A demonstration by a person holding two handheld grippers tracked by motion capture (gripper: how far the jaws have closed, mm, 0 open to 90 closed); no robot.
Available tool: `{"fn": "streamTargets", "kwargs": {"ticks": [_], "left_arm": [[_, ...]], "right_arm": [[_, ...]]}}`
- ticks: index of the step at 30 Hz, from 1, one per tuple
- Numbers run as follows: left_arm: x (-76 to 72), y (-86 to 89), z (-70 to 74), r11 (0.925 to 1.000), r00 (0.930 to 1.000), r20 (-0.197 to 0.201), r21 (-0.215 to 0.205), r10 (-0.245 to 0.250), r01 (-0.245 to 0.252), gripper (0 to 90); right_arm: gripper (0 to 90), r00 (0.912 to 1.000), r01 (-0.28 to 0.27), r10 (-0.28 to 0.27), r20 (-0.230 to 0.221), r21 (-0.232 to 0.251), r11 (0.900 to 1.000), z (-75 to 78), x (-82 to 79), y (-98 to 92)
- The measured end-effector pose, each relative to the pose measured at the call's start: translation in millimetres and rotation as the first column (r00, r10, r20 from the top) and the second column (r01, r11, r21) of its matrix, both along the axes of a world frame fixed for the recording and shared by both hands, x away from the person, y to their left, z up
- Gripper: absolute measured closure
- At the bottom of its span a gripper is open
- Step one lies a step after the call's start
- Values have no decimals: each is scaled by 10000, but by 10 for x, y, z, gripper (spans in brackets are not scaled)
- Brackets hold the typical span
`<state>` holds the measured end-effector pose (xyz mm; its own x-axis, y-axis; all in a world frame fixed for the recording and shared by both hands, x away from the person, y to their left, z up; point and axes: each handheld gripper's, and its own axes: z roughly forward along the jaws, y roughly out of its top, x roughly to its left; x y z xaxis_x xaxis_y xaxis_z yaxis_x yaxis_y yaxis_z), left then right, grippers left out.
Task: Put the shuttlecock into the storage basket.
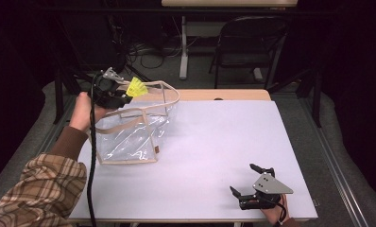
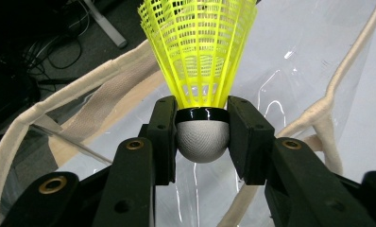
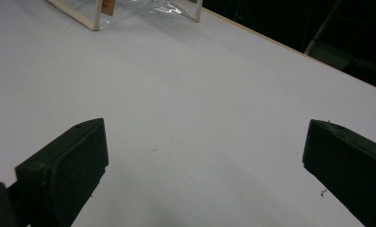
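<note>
— Right tongs [image 1: 245,188], high view: jaws spread wide, holding nothing, low at the tabletop's [image 1: 214,142] near right edge. Left tongs [image 1: 117,98] at the clear bag's [image 1: 129,142] rim.

— Left gripper view: clamped on the yellow shuttlecock's [image 2: 202,132] cork, skirt over the bag mouth.

— Risk?

— Unsupported, floppy rim; the skirt could snag and the shuttlecock drop outside.

— Right gripper view: bare tabletop between the spread jaws.

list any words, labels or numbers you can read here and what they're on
No text can be read.
Small brown tag on the clear plastic bag with beige fabric trim: too small and blurred to tell if it carries print.
Yellow plastic shuttlecock in the left hand-held gripper: no marking visible.
</note>
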<state>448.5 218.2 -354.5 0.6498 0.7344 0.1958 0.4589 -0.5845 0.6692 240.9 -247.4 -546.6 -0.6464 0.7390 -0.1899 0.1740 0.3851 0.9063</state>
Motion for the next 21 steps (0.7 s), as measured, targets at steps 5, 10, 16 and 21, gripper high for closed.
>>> {"fn": "streamTargets", "kwargs": {"ticks": [5, 10, 16, 21], "left_arm": [[36, -27, -26, 9993, 9988, -449, 300, -219, 233, 651], [73, -41, -49, 9985, 9974, -685, 484, -210, 244, 650], [126, -19, -94, 9988, 9951, -982, 461, -137, 183, 651], [148, -22, -109, 9983, 9937, -1105, 531, -185, 245, 650]], "right_arm": [[5, 10000, 56, -56, -20, 4, 10000, -5, 14, 5], [5, 10000, 25, -25, 13, 43, 10000, 1, 10, 13], [6, 10000, 0, 0, 2, 73, 10000, 3, 8, 6], [5, 10000, -21, 21, -11, 88, 10000, 1, 10, 12]]}}
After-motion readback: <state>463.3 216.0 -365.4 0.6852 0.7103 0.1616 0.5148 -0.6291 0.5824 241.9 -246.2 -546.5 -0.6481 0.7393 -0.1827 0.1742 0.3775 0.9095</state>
